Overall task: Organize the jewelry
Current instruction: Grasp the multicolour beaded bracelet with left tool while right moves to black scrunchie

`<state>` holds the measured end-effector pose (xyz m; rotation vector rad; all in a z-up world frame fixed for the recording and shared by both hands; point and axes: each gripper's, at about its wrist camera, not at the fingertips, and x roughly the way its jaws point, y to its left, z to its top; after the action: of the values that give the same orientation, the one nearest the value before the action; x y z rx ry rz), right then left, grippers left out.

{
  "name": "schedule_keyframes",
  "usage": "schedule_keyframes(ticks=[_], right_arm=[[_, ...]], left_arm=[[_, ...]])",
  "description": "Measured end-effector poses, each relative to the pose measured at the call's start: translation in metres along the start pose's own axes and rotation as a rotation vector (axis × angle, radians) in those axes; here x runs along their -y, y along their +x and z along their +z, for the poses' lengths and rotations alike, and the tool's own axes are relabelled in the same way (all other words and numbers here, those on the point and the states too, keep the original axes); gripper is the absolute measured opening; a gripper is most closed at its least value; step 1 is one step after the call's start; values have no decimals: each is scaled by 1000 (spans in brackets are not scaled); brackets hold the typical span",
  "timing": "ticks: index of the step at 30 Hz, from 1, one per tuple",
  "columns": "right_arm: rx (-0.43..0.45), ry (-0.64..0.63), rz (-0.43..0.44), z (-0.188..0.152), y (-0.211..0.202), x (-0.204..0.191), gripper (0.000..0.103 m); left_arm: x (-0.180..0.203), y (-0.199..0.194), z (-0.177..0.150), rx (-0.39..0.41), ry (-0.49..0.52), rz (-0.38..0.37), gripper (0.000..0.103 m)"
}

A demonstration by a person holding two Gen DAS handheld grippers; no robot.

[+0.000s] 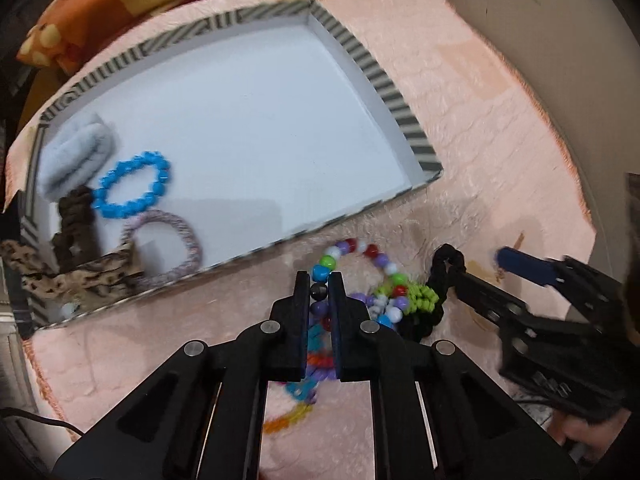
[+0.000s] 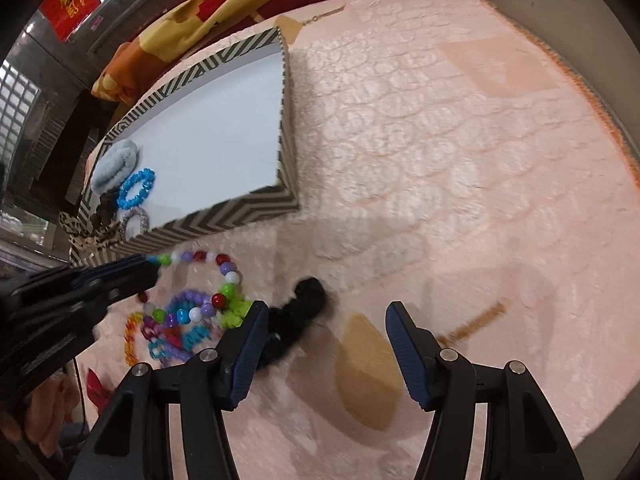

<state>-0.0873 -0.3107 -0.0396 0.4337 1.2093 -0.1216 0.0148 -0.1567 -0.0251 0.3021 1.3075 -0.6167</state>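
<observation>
My left gripper (image 1: 319, 286) has its jaws clenched on the bead necklace (image 1: 362, 250), pinching a black bead on the strand's near run, while the rest of the loop curls away to the right over the pink mat (image 1: 480, 120) and into the heap of bracelets. The striped box (image 1: 384, 80) lies up and to the left of these jaws, its near wall just beyond the beads, so I judge the lift must carry the strand that way. My right gripper (image 2: 326, 344) hangs released beside the black scrunchie (image 2: 296, 320), grasping nothing.
</observation>
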Motion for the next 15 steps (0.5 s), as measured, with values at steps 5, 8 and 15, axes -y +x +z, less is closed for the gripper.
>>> schedule_keyframes(ticks=[5,8,15], right_arm=[[-9,-50,-18,4,10,-12,18],[4,-53,-2,3,1,-10,12],[83,-58,26,7,-41,-10,12]], left_arm=[[-19,-28,-12,40,-39,-18,8],[-19,-35,-17,66,-63,-19,8],[-30,-51,-27,79,-114,-57,8]])
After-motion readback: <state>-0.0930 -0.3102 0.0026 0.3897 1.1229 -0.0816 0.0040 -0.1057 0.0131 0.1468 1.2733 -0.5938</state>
